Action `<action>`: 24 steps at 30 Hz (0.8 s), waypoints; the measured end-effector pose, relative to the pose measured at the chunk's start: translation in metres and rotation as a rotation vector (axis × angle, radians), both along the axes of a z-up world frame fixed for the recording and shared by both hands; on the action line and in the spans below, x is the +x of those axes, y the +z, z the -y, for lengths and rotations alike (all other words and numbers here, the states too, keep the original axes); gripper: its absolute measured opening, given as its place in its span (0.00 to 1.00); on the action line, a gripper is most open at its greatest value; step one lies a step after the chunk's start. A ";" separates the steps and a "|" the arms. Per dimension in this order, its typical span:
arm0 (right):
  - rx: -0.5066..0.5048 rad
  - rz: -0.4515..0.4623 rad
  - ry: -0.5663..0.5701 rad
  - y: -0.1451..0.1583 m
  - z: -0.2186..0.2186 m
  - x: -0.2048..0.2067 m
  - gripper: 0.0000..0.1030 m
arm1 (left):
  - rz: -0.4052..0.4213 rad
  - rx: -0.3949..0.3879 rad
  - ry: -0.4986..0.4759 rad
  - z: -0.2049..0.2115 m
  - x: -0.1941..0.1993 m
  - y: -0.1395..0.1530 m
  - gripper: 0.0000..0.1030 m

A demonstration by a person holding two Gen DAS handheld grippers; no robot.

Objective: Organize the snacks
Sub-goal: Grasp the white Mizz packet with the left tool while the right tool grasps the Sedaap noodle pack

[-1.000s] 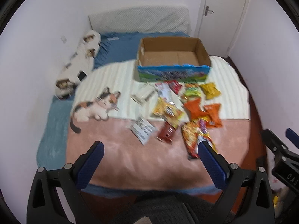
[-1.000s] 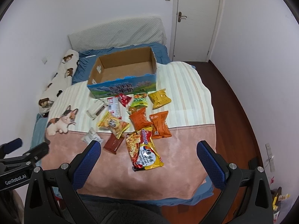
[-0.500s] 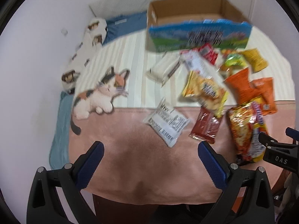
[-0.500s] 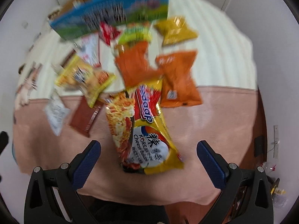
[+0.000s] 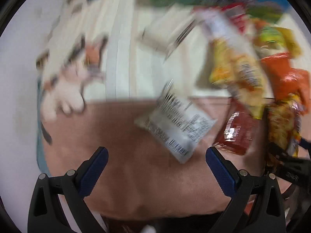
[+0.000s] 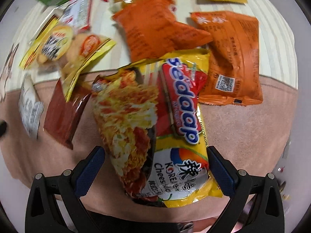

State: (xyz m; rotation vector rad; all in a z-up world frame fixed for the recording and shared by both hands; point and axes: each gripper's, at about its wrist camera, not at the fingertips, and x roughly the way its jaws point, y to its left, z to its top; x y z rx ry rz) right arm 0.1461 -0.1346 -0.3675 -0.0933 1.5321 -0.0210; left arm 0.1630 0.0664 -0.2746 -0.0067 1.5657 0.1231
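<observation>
The noodle pack (image 6: 161, 136) lies loose on the bed (image 6: 243, 136), its near end between the spread right tongs (image 6: 155, 167), not yet pinched. Beyond it the other snacks (image 6: 155, 29) lie scattered, none visibly boxed, so sorting looks barely begun. Left tongs (image 5: 156, 168) are spread too, hovering by a white packet (image 5: 175, 124).

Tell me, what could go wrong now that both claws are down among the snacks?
The right gripper is open astride the noodle pack; that pack overlaps the orange bag, so lifting may drag it. The left gripper is open beside the white packet, which lies flat on the blanket, so the fingers may pinch fabric. The left view is blurred.
</observation>
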 end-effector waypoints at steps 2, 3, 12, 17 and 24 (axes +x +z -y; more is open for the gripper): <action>0.014 -0.001 -0.029 -0.007 0.005 0.006 1.00 | -0.039 -0.075 0.106 -0.013 0.007 -0.013 1.00; 0.020 0.000 -0.043 -0.006 0.008 0.007 1.00 | -0.055 -0.108 0.160 -0.019 0.010 -0.018 1.00; 0.072 0.017 -0.127 -0.023 0.022 0.010 1.00 | -0.117 -0.415 0.623 -0.053 0.017 -0.071 0.80; 0.060 0.037 -0.073 -0.020 0.023 0.002 0.93 | -0.033 -0.140 0.311 -0.012 0.019 -0.058 0.70; 0.067 0.017 -0.062 -0.022 0.040 -0.024 0.98 | 0.030 0.106 -0.118 0.042 -0.011 -0.057 0.71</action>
